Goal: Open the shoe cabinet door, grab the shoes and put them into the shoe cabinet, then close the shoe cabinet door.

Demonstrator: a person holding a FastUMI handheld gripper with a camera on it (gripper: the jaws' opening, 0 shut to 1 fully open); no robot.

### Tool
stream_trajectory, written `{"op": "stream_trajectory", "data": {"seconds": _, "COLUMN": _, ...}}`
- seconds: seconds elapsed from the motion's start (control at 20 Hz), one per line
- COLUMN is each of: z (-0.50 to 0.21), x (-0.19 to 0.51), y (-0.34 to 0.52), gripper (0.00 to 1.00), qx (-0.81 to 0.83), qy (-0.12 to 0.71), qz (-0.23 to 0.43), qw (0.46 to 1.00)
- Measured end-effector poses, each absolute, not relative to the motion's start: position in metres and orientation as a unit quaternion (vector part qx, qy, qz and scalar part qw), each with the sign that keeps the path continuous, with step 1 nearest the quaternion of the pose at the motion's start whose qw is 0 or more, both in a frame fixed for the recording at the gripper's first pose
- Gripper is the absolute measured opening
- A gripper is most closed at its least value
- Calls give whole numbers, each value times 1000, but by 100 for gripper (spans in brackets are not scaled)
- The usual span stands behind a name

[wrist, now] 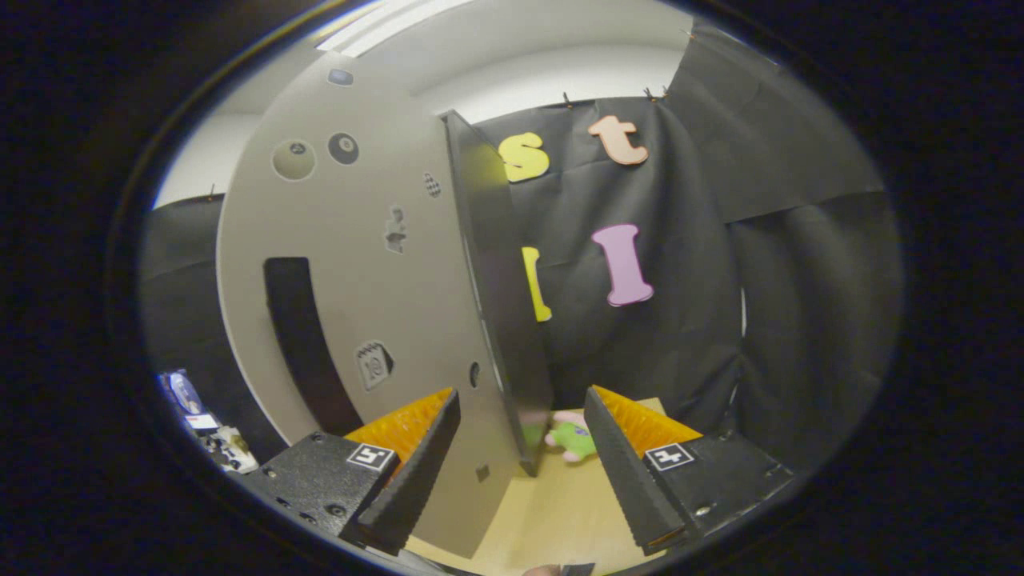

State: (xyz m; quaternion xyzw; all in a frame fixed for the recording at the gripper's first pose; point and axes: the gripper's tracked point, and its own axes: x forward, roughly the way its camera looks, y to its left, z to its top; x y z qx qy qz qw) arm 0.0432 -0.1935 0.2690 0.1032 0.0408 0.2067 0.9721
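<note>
the gripper (522,448) stands with its fingers spread wide, holding nothing; the free edge of the shoe cabinet door (496,320) rises in the gap between them, nearer the left finger than the right, and neither finger appears to press on it. the door is seen almost edge-on, its dark face turned to the right, which suggests it stands partly swung out from the grey cabinet side panel (360,264) to its left; that panel carries small stickers (374,364) and a long dark slot (300,336). placing the fingers astride the edge would let either one push or pull the door, so the step in hand is judged to be the moving of the door, though whether opening or closing cannot be told. the shoes (572,438), small and green with pink, lie on the pale wooden table (560,512) just beyond the door's lower corner, near the table's far edge and just ahead of the right finger, outside the cabinet as far as can be seen.
</note>
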Motion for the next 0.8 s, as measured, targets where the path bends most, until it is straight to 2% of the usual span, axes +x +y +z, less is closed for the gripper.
{"op": "stream_trajectory", "data": {"seconds": 0.05, "z": 276, "x": 33, "y": -168, "gripper": 96, "qx": 116, "qy": 41, "qz": 243, "qw": 962}}
{"op": "stream_trajectory", "data": {"seconds": 0.15, "z": 274, "x": 26, "y": -165, "gripper": 93, "qx": 106, "qy": 48, "qz": 236, "qw": 965}}
{"op": "stream_trajectory", "data": {"seconds": 0.45, "z": 273, "x": 20, "y": -136, "gripper": 95, "qx": 98, "qy": 66, "qz": 230, "qw": 966}}
{"op": "stream_trajectory", "data": {"seconds": 0.8, "z": 286, "x": 13, "y": -115, "gripper": 95, "qx": 17, "qy": 28, "qz": 152, "qw": 988}}
